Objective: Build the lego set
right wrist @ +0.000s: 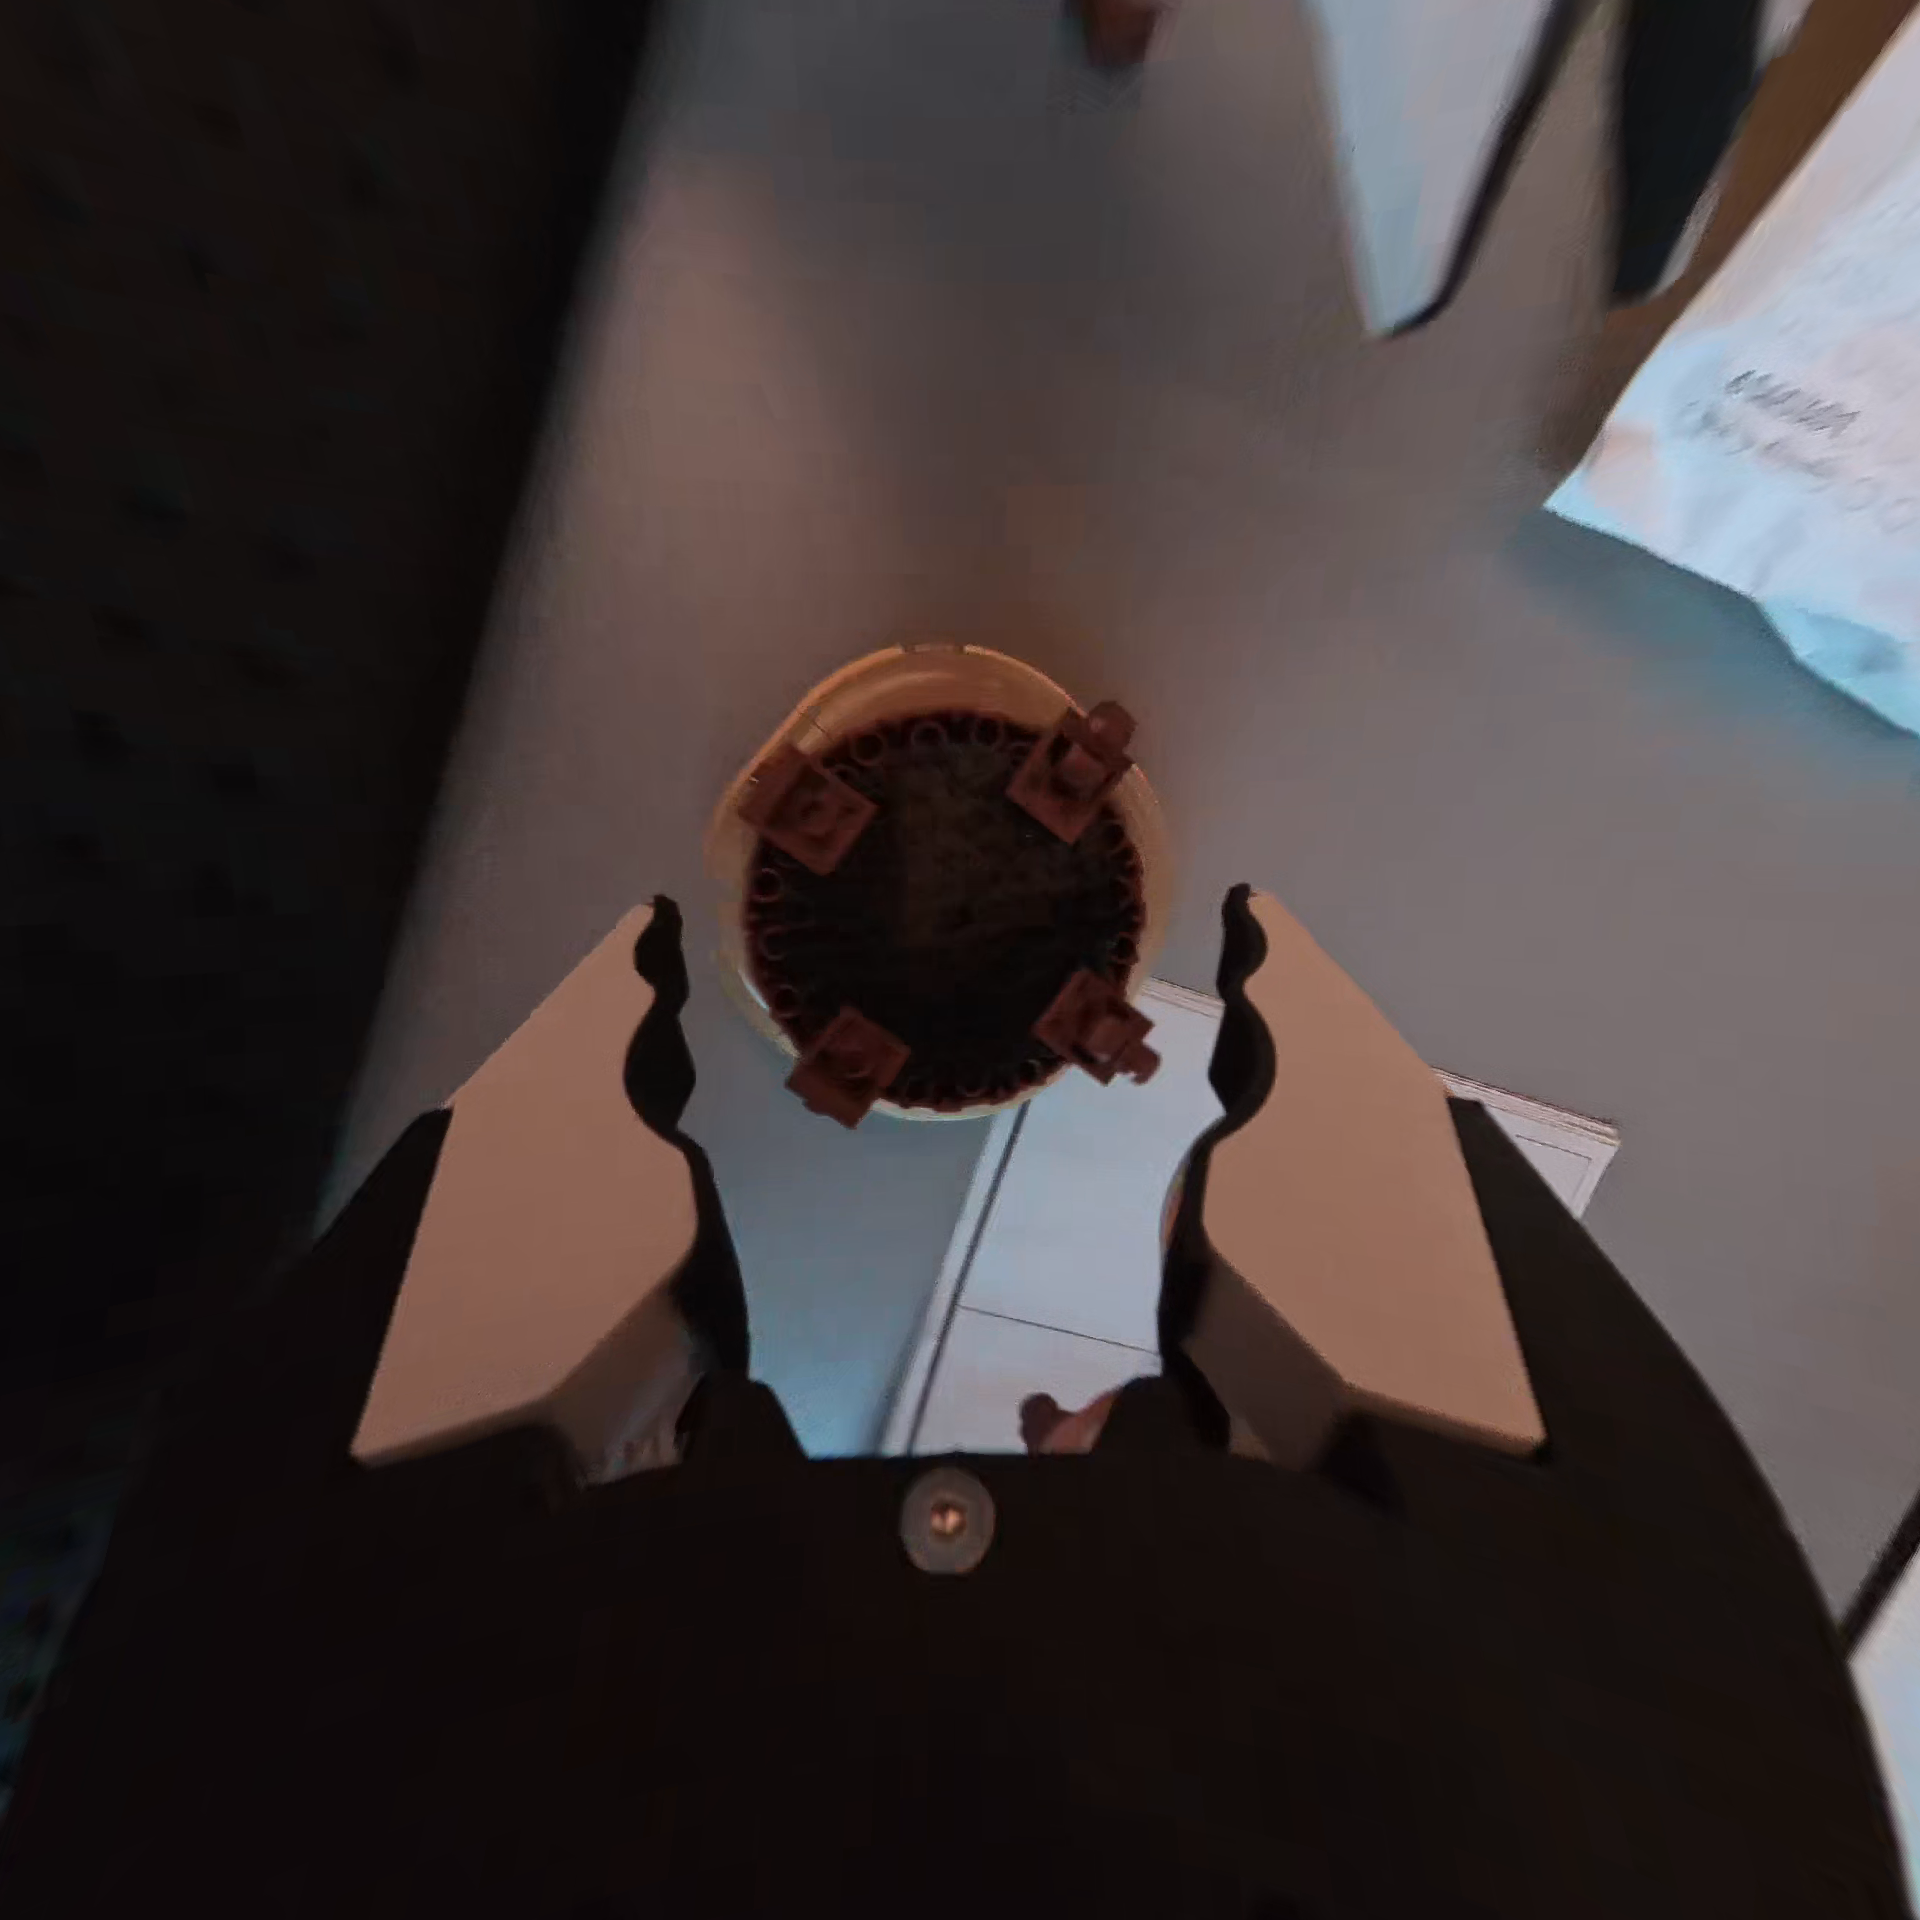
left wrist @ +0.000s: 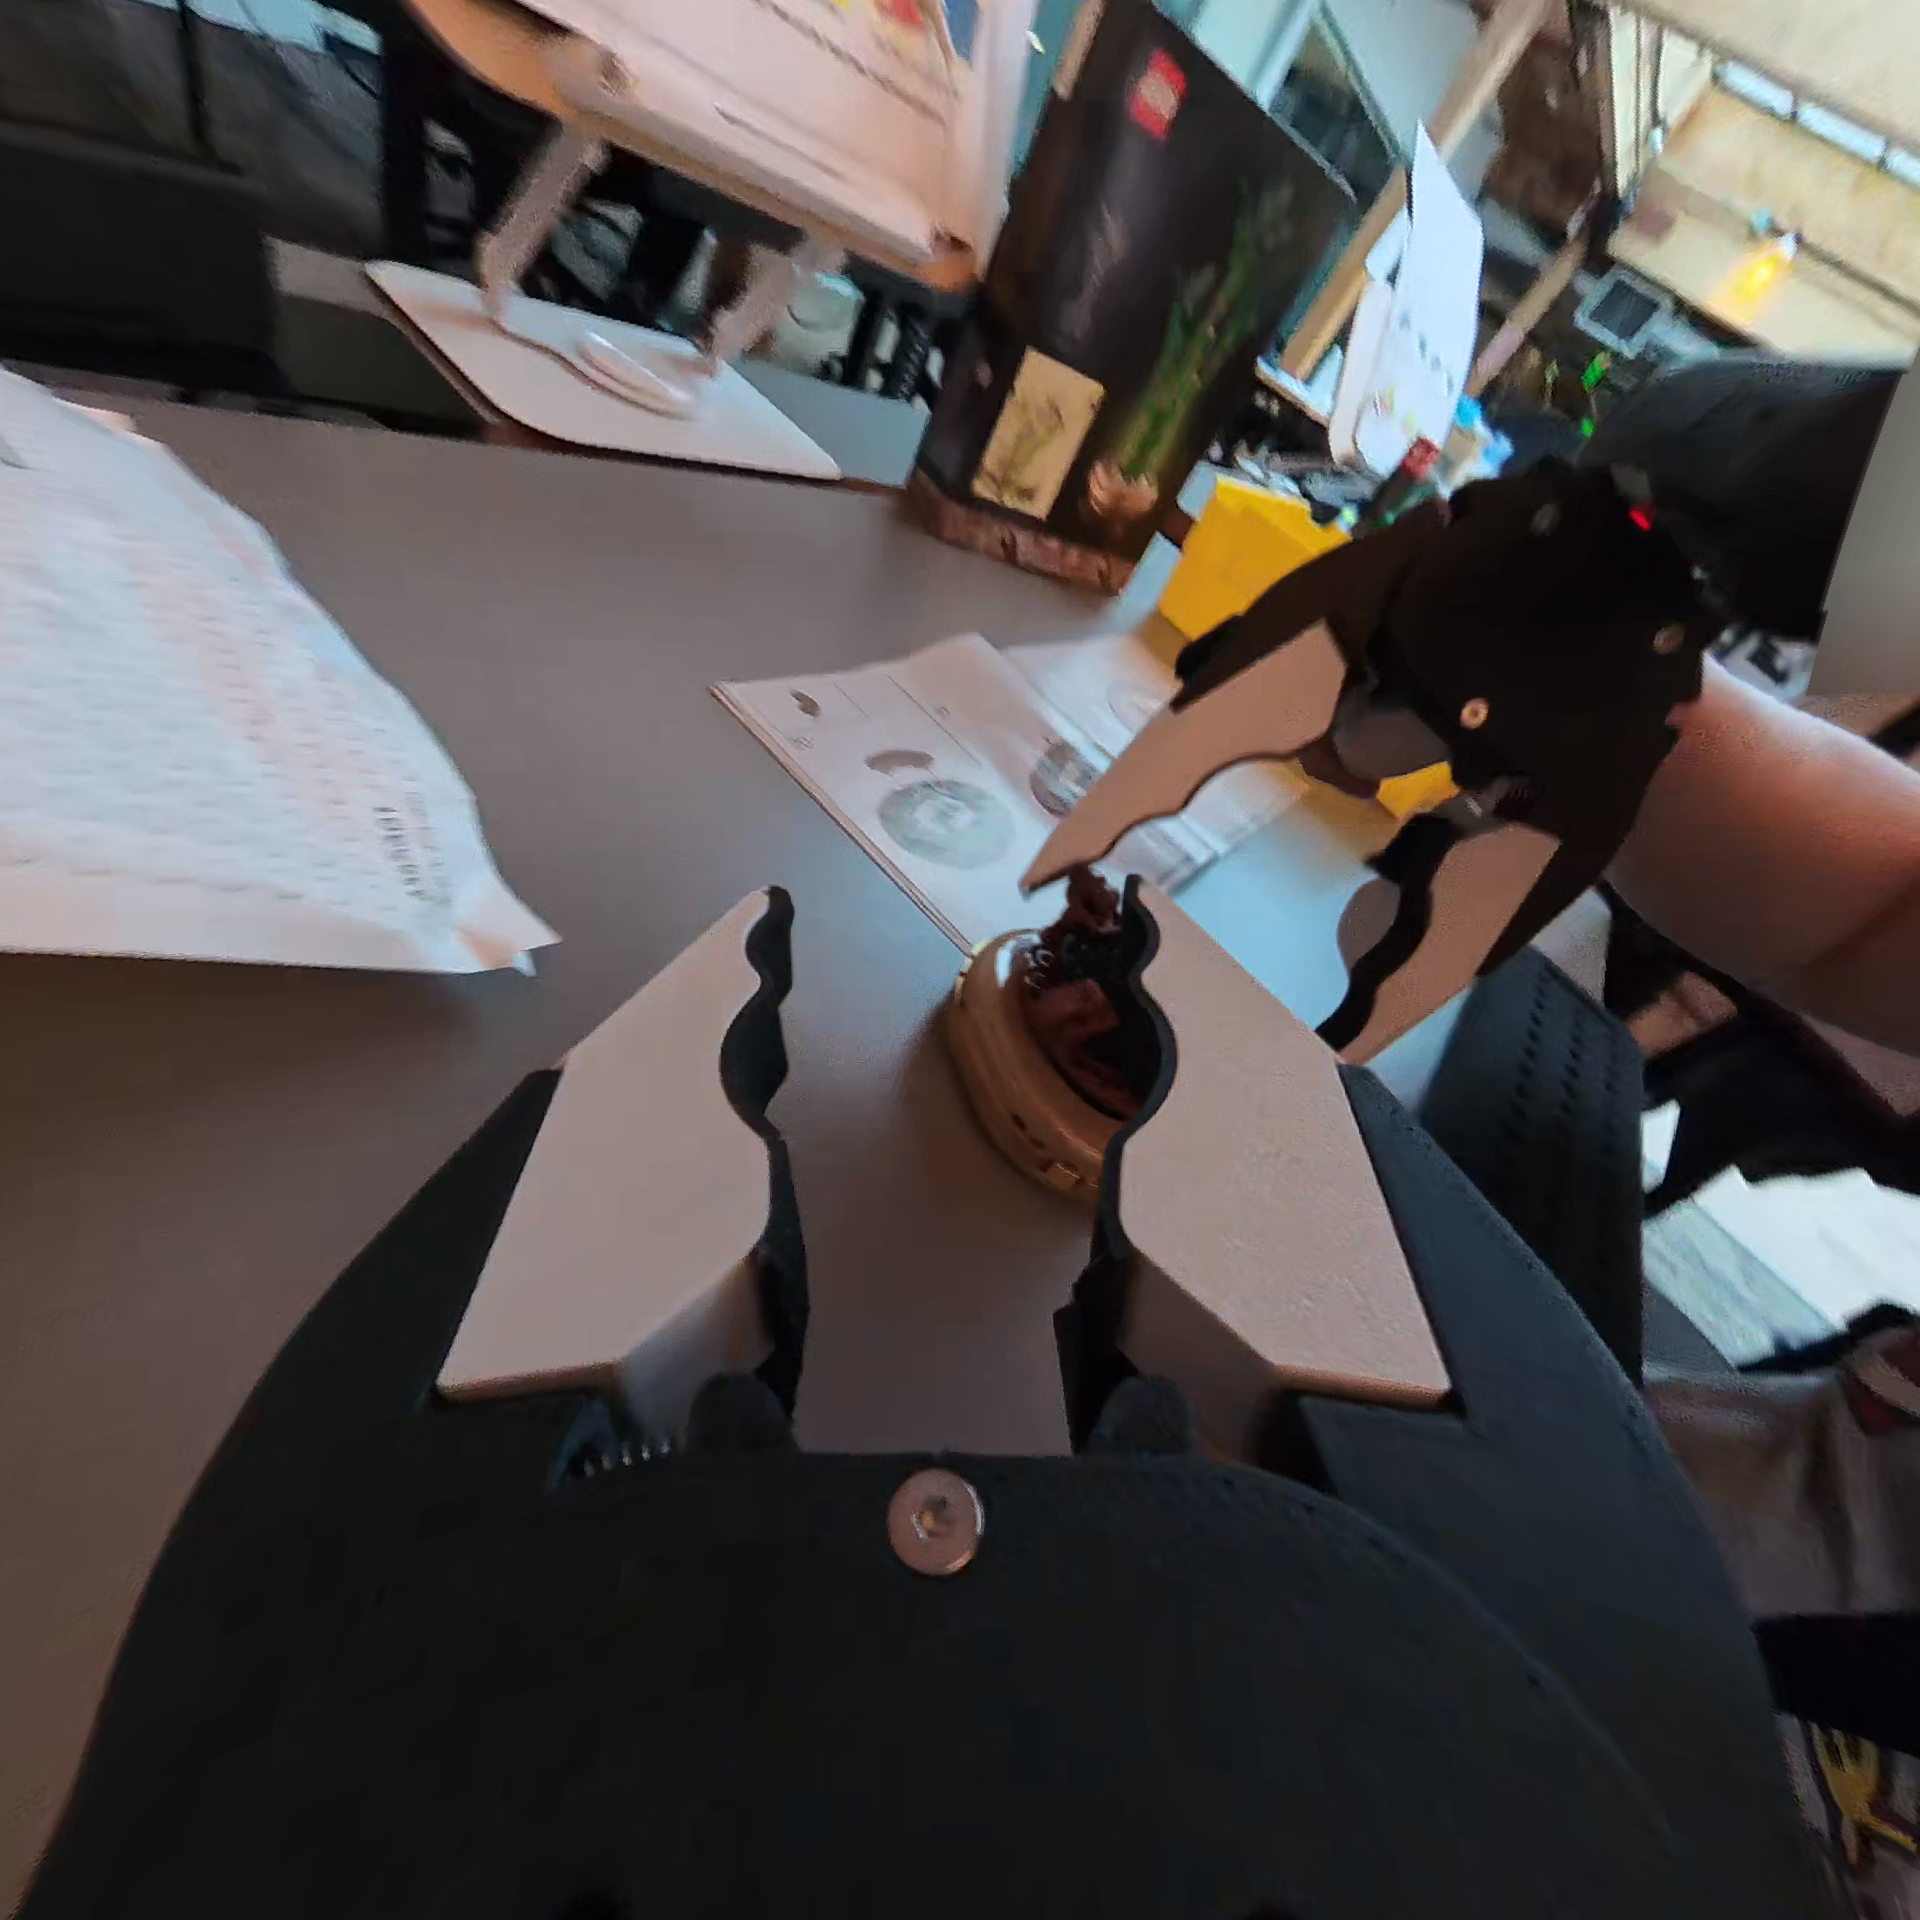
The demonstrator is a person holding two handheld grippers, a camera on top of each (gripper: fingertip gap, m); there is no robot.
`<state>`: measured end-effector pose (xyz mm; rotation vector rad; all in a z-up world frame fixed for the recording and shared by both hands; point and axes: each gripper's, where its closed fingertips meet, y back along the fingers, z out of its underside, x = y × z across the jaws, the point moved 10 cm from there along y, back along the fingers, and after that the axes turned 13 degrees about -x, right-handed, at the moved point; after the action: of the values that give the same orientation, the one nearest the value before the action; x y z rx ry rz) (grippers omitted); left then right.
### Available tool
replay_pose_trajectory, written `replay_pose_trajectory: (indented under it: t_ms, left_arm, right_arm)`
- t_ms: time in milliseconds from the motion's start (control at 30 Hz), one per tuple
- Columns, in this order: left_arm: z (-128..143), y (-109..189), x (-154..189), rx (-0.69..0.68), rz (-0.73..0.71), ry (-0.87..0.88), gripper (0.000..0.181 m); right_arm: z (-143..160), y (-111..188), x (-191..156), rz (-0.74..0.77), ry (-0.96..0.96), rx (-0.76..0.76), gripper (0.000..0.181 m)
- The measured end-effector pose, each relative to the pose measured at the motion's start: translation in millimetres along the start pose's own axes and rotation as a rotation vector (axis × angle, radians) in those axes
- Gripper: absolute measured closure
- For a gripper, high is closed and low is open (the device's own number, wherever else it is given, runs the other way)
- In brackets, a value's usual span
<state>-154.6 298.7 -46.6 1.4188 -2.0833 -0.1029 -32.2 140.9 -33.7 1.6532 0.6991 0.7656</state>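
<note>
Lego pot (right wrist: 940, 883) (table edge (right wrist: 582, 582) near)

Grey worktop (left wrist: 582, 623), white padded mailer (left wrist: 187, 748) lying flat at its left side, white board with a round disc (left wrist: 613, 384) at the far edge, yellow bin (left wrist: 1242, 556) beyond, black mesh chair back (left wrist: 1538, 1132) at right

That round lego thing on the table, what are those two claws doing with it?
A person is building it with a claw in each hand. The round lego pot, tan outside and dark brown on top, sits on the grey table beside the open instruction booklet. The right claw hangs open above it, holding nothing. The left claw is open too, beside the pot.
</note>
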Motion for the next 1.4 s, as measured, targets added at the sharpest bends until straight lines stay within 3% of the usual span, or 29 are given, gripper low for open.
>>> replay_pose_trajectory:
  t_ms: [133, 533, 800, 1100, 1267, 1400]
  left_arm:
    - [5.3, 12.9, -6.6, 0.076, -0.054, 0.017, 0.12]
    - [10.1, 1.1, -1.0, -0.007, -0.003, -0.02, 0.121]
    - [9.0, 5.1, -1.7, 0.024, 0.026, -0.006, 0.121]
    - [9.7, 5.0, -1.0, 0.02, 0.014, -0.015, 0.121]
    - [10.1, 4.0, -0.9, 0.015, 0.017, -0.015, 0.121]
    - [10.7, 2.2, -0.2, 0.002, 0.019, -0.019, 0.121]
  right_arm:
    - [-9.2, -9.7, 2.4, -0.036, 0.044, -0.09, 0.087]
    - [-10.5, -14.1, 10.8, -0.136, -0.009, -0.115, 0.098]
    - [22.8, -2.7, 26.3, -0.373, -0.147, 0.351, 0.098]
    - [50.8, 14.1, 36.4, -0.759, -0.212, 0.882, 0.098]
    - [56.3, 18.3, 39.7, -0.817, -0.22, 1.017, 0.098]
    - [56.6, 16.8, 37.9, -0.813, -0.221, 0.996, 0.098]
